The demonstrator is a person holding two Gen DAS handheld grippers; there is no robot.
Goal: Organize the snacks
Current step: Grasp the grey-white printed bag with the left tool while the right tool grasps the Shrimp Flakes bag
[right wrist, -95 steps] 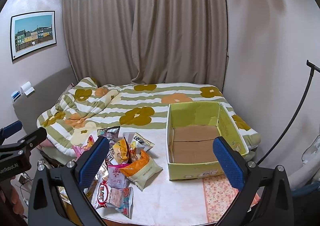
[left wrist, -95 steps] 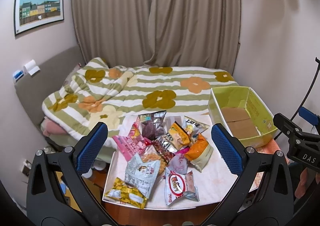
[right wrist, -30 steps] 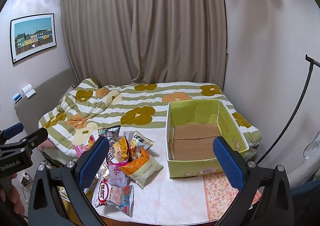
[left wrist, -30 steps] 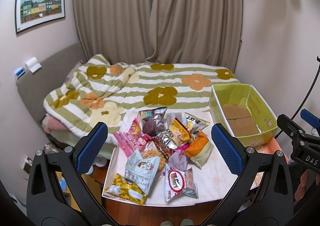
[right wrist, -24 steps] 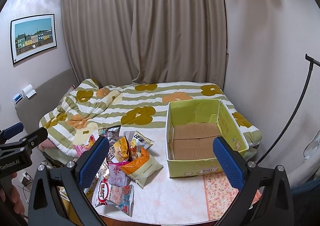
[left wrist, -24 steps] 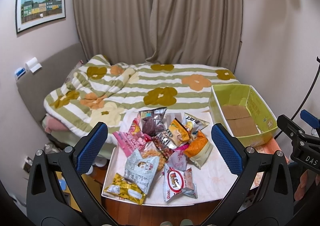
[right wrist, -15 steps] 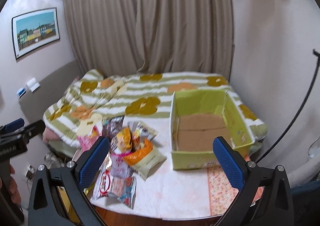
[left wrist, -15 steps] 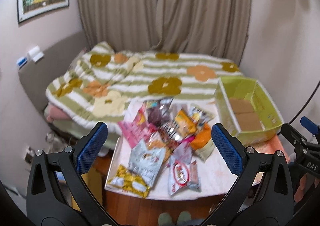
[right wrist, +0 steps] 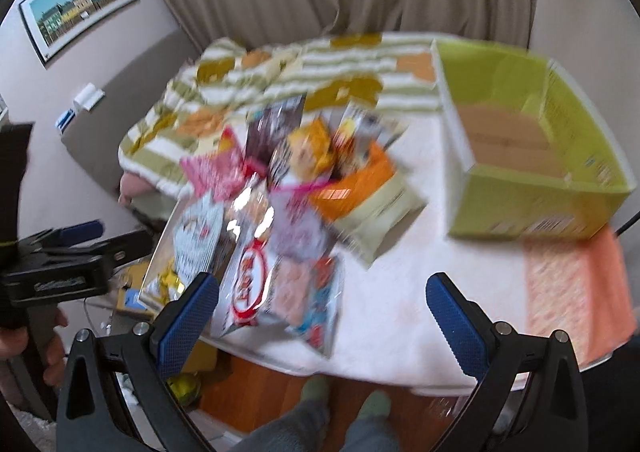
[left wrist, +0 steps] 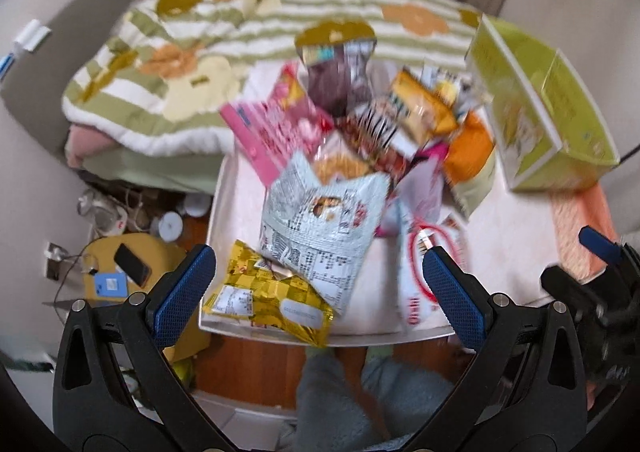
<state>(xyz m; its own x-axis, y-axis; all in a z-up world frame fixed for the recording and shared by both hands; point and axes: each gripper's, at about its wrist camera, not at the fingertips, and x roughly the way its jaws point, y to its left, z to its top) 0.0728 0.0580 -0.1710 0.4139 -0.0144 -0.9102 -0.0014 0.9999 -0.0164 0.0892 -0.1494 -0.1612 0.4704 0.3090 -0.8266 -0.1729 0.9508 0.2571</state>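
Note:
A pile of snack bags lies on the white table (left wrist: 508, 244): a yellow bag (left wrist: 268, 298) at the near edge, a grey-white bag (left wrist: 324, 220) behind it, a pink bag (left wrist: 272, 128), an orange bag (left wrist: 468, 152) and a red-and-white bag (right wrist: 256, 284). An open green cardboard box (right wrist: 532, 156) stands at the table's right; it also shows in the left wrist view (left wrist: 540, 108). My left gripper (left wrist: 318, 284) is open and empty above the yellow bag. My right gripper (right wrist: 320, 312) is open and empty above the near side of the pile.
A bed with a striped flowered quilt (left wrist: 208, 52) lies behind the table. A low yellow stool with a phone (left wrist: 128, 272) stands on the floor at the left. An orange patterned mat (right wrist: 576, 292) covers the table's right end. My feet (right wrist: 344, 400) are below the table's near edge.
Both grippers have tilted downward and moved closer to the table, so the snack pile looks bigger. Both views are now motion-blurred. The jaws stay open.

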